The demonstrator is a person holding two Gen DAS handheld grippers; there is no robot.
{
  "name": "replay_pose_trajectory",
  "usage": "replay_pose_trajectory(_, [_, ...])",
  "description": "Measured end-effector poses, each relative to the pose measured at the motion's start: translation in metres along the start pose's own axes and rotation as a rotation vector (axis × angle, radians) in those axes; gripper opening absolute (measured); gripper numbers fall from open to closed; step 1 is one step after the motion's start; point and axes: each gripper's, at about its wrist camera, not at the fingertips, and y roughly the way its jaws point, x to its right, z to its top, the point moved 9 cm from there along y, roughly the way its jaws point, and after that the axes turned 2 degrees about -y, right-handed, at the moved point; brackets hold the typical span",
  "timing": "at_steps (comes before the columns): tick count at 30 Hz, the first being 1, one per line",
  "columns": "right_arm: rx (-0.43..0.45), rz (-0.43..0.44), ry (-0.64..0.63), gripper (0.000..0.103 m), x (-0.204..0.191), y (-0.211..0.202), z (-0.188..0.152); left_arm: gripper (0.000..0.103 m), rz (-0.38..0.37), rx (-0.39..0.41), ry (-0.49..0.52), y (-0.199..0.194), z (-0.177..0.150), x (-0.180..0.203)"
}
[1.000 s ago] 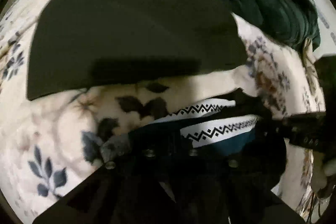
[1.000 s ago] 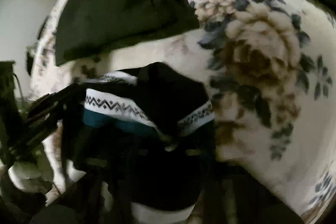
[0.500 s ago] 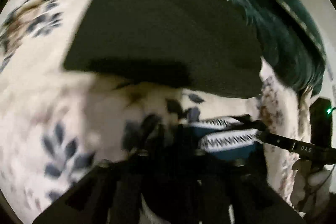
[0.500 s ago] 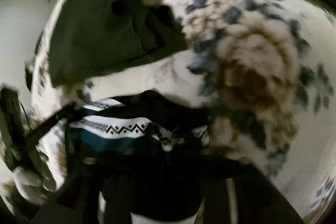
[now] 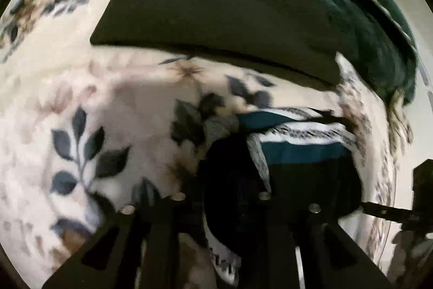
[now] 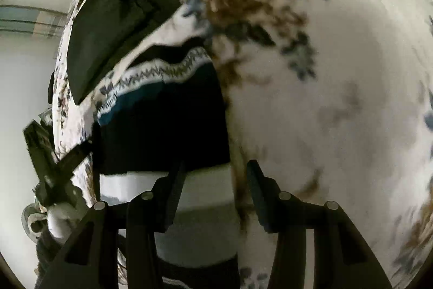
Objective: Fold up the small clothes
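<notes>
A small black and teal garment with a white zigzag-patterned band (image 5: 303, 151) (image 6: 162, 113) lies on a floral blanket (image 5: 81, 99) (image 6: 324, 99). In the left wrist view my left gripper (image 5: 232, 161) is low over the garment's left edge; its fingers are dark against the black cloth and I cannot make out their gap. In the right wrist view my right gripper (image 6: 215, 167) is open, its fingertips at the garment's near edge, with no cloth between them. The left gripper's body shows in the right wrist view (image 6: 48, 153).
A folded dark olive garment (image 5: 216, 4) (image 6: 108, 31) lies on the blanket beyond the small one. A dark green quilted cover (image 5: 365, 18) is heaped at the far right. The blanket's edge and a pale wall (image 6: 24, 72) are on the left of the right wrist view.
My right gripper has let go of the garment and opened; the cloth now lies flat on the blanket. My left gripper has swung left and lower over the garment.
</notes>
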Motion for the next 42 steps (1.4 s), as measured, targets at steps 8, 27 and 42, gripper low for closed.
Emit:
replay_pose_trajectory(8, [-0.011,0.062,0.059,0.057,-0.003,-0.039,-0.103,0.057,-0.153,0.049,0.003,-0.120,-0.089,0.021])
replay_pose_trajectory(27, [-0.288,0.069,0.191,0.067,0.070,0.006,-0.464,0.067,-0.147,-0.422,-0.111,-0.098,-0.449,-0.017])
replay_pose_trajectory(42, [-0.228,0.231,0.187,0.011,0.015,0.003,-0.481,0.009,-0.258,-0.269,-0.155,-0.166,-0.421,0.015])
